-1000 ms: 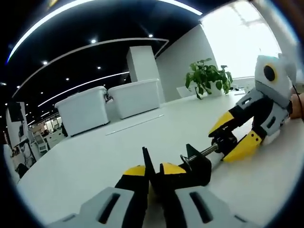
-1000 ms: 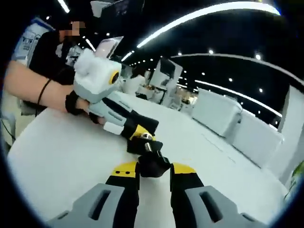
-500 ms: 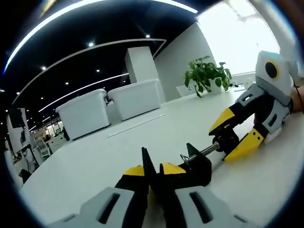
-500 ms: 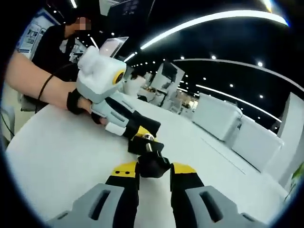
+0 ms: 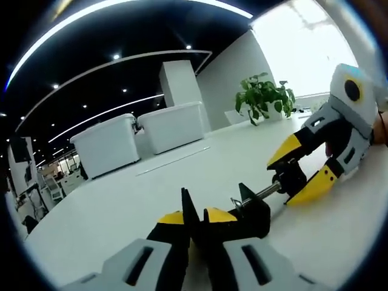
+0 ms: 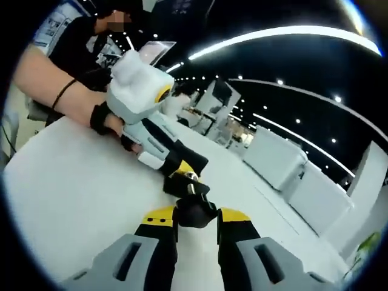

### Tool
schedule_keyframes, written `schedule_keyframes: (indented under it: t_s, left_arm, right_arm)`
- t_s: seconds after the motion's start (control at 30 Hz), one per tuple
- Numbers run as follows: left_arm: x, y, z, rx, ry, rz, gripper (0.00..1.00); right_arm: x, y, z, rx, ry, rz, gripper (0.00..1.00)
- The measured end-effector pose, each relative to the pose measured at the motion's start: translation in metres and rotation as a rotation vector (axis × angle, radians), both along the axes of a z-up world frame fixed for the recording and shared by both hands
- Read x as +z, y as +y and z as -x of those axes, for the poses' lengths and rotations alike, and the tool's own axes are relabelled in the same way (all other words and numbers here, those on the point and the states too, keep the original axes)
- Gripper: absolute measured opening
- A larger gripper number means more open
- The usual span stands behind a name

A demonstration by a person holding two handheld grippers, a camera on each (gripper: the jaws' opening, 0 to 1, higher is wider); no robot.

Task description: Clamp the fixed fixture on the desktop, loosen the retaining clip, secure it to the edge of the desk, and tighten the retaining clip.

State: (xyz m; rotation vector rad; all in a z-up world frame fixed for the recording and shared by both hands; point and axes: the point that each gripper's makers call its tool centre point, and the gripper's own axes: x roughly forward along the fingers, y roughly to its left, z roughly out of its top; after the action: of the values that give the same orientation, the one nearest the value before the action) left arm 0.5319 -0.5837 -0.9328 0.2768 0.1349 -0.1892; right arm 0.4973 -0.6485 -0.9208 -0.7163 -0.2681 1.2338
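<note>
A black clamp fixture (image 5: 253,213) lies on the white desktop (image 5: 103,218), its steel screw rod (image 5: 267,193) running right to a black knob (image 5: 291,179). In the left gripper view my left gripper (image 5: 195,217) is shut on the fixture's thin black plate at the bottom middle. My right gripper (image 5: 300,167) comes in from the right, its yellow-tipped jaws closed on the knob. The right gripper view looks along the same screw: my right gripper (image 6: 196,214) pinches the knob (image 6: 194,211), and beyond it the left gripper (image 6: 182,168) holds the fixture body (image 6: 182,183).
Two white lidded bins (image 5: 106,142) and a white pillar (image 5: 179,82) stand at the desk's far side, with a potted plant (image 5: 264,97) at the back right. A person's forearm and gloved hand (image 6: 66,103) hold the left gripper above the desktop (image 6: 66,194).
The right gripper has rolled a little around the screw, its body rising in the left gripper view. The left gripper and the fixture body have stayed put.
</note>
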Motion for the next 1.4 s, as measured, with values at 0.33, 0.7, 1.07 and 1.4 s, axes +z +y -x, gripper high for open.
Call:
schedule_keyframes:
  t_s: [0.33,0.7,1.07,1.4]
  left_arm:
    - [0.000,0.002,-0.001,0.014,0.006,0.026,0.09]
    - [0.000,0.001,-0.001,0.010,0.007,0.031,0.09]
    - [0.001,-0.005,0.005,0.001,0.007,0.023,0.10]
    - [0.002,-0.008,0.009,-0.003,-0.006,-0.010,0.10]
  right_arm:
    - [0.002,0.002,-0.003,0.020,-0.197,0.064,0.24]
    - [0.004,0.005,0.003,0.029,-0.447,0.144,0.24]
    - [0.004,0.002,-0.005,-0.004,-0.332,0.116,0.24]
    - [-0.003,-0.002,-0.018,-0.054,0.435,-0.114,0.25]
